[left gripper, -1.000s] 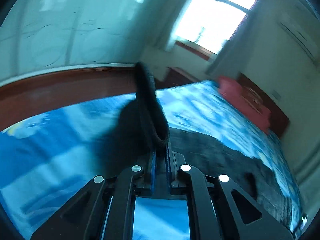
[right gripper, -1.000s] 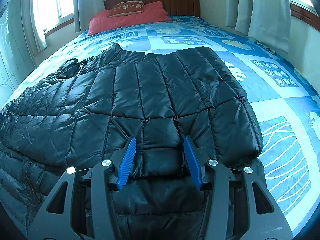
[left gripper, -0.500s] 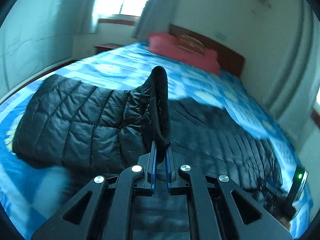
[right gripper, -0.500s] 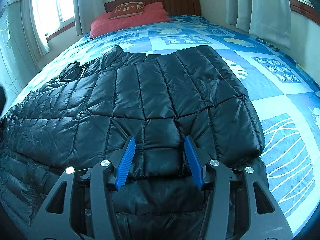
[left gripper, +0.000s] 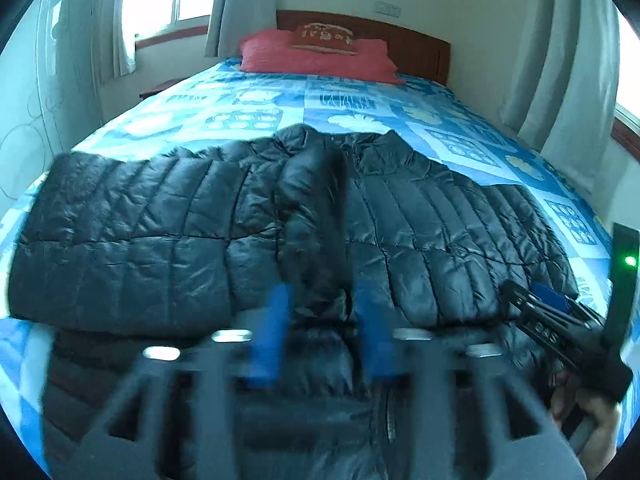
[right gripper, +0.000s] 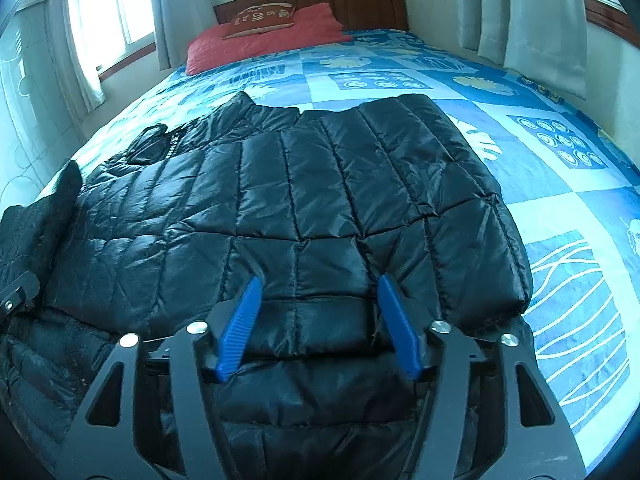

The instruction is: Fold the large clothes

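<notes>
Lying spread on the blue patterned bedspread (right gripper: pixel 560 152), the black quilted puffer jacket (right gripper: pixel 304 200) is judged light, soft, slippery, best gripped at a hem seam; left gripper (left gripper: pixel 320 320) and right gripper (right gripper: pixel 320 320) jaws spread, empty.

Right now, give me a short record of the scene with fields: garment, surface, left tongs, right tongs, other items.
garment: black puffer jacket, spread flat, sleeves folded across the body
surface: bed with blue patterned sheet
left tongs: open, blurred, over the jacket's near edge, holding nothing
right tongs: open, over the jacket's near edge, holding nothing
other items: red pillow at the wooden headboard; curtains by the windows
</notes>
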### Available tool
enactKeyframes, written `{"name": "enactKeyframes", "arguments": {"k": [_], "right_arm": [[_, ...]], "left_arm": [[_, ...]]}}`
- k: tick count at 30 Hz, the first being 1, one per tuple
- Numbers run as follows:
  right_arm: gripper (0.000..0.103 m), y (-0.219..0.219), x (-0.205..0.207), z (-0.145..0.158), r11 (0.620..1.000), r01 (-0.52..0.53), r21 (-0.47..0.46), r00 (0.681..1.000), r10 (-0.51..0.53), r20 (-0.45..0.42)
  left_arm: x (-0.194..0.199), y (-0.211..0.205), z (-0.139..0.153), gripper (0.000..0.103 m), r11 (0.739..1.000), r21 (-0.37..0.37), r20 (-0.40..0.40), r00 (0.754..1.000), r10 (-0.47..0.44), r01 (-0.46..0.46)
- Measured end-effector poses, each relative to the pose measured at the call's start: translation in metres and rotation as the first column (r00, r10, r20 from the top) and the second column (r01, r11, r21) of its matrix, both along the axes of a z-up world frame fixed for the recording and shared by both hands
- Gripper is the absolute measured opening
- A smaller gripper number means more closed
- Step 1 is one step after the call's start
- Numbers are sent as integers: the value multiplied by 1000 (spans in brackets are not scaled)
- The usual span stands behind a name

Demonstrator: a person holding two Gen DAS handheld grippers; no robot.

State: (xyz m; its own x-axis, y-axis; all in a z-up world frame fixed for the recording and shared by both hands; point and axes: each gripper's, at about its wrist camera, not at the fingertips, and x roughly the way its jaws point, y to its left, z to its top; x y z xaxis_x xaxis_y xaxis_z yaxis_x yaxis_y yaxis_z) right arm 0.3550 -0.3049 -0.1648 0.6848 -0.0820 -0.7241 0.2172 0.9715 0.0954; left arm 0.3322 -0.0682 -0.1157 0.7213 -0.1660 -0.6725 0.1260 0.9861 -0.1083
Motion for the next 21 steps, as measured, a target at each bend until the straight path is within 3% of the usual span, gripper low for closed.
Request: {"name": "enactKeyframes", "arguments": {"k": [3, 5, 10, 17, 18, 19, 20, 21], "right_arm": [[64, 12, -8, 15, 1000, 5, 7, 1000, -5, 19], [64, 25, -9, 24, 998, -24, 51, 999, 22, 37], [65, 83, 10, 41, 979, -142, 147, 990, 136, 45], [64, 160, 63, 17, 945, -221, 241, 970, 238, -43], [58, 164, 65, 14, 946, -222, 237, 969, 241, -52], [30, 170, 67, 14, 945, -236, 226, 966, 254, -52], [21, 171, 67, 16, 942, -243, 230, 964, 261, -49], [20, 169, 64, 20, 942, -242, 234, 966, 257, -36]], "left_arm": [[-24, 16, 17, 70, 1000, -11, 67, 998, -11, 11], [-36, 28, 23, 70, 1000, 23, 84, 996, -5, 3], [-50, 78, 23, 70, 996, 30, 63, 995, 79, -81], [-56, 149, 14, 70, 976, 45, 45, 977, 209, -211], [-57, 156, 13, 70, 974, 44, 42, 975, 220, -222], [-58, 160, 12, 70, 973, 45, 40, 973, 226, -227], [-59, 165, 12, 70, 971, 44, 39, 972, 232, -233], [-60, 169, 12, 70, 971, 44, 40, 971, 235, -237]]}}
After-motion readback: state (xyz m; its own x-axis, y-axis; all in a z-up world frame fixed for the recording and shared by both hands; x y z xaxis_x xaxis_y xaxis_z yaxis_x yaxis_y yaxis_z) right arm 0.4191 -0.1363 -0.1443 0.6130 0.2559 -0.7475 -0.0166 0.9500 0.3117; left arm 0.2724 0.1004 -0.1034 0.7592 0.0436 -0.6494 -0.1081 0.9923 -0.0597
